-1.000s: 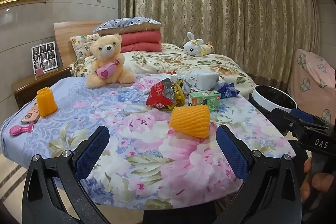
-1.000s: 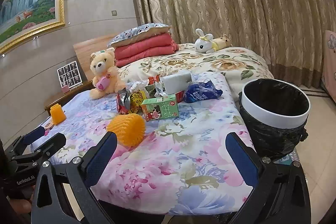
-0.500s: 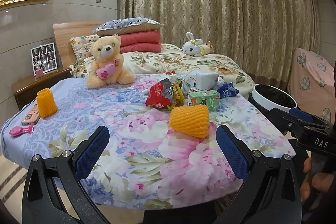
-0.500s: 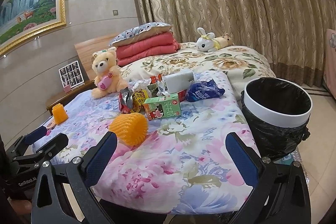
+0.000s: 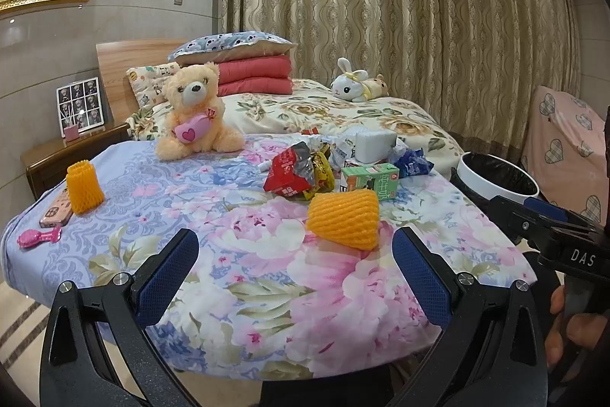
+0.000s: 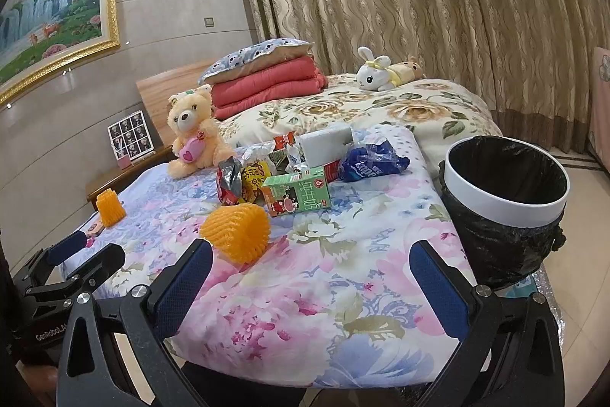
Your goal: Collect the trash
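Shifted only slightly since a second earlier: right wrist view crept a little nearer the bed, litter pile sat marginally larger; left wrist view practically unchanged. Noted left gripper (image 5: 293, 250) with jaws released and spread wide, nothing between them, hovering over near edge of floral bed cover (image 5: 236, 277). Noted right gripper (image 6: 310, 264) likewise released, empty. Found orange foam net (image 5: 345, 218) lying on its side on cover, just ahead of left jaws, not touched. Logged trash heap behind it: green milk carton (image 5: 371, 180), red snack wrapper (image 5: 288, 172), yellow wrapper (image 5: 322, 172) partly buried, blue bag (image 6: 371, 161), white block (image 6: 326, 147) on top. Could not sort out crumpled items beneath block; overlapped too heavily. Saw second orange foam net (image 5: 84, 185) upright at far left, touching phone (image 5: 57, 210) half hidden behind it; pink brush (image 5: 38, 237) nearby. Saw bin (image 6: 503, 205) with black liner beside bed's right edge, base cut off by right finger. Teddy bear (image 5: 194, 111) seated behind heap.
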`<state>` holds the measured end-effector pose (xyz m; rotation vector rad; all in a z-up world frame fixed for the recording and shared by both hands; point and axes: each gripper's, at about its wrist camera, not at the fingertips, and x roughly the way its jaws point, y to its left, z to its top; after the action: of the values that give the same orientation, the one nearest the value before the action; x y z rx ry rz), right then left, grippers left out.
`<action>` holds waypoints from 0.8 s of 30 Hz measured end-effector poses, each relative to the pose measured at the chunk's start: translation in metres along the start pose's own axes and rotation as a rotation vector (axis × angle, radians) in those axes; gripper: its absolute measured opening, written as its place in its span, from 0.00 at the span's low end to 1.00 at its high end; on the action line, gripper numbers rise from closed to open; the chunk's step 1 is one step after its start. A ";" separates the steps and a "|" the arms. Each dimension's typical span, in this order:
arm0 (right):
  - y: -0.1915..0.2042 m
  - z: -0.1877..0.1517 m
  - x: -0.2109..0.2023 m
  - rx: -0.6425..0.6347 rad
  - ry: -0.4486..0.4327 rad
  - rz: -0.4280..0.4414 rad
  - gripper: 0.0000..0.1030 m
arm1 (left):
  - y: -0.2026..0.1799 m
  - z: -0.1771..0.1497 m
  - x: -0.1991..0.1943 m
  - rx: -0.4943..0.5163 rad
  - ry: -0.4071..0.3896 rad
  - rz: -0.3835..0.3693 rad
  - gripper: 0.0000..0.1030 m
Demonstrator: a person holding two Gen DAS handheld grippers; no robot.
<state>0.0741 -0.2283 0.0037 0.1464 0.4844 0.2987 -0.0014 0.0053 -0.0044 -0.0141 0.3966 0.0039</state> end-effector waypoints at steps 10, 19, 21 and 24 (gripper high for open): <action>-0.001 0.000 0.000 0.002 0.002 -0.001 1.00 | -0.001 0.000 0.000 0.001 0.002 -0.001 1.00; -0.002 -0.001 0.001 0.006 0.004 0.000 1.00 | -0.002 -0.001 0.000 0.003 0.004 -0.005 1.00; -0.002 -0.001 0.001 0.005 0.005 -0.001 1.00 | -0.002 -0.001 0.000 0.003 0.004 -0.004 1.00; -0.002 -0.001 0.001 0.006 0.007 0.000 1.00 | -0.003 -0.001 0.001 0.003 0.007 -0.006 1.00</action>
<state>0.0747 -0.2298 0.0018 0.1513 0.4926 0.2979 -0.0012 0.0028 -0.0056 -0.0122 0.4036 -0.0023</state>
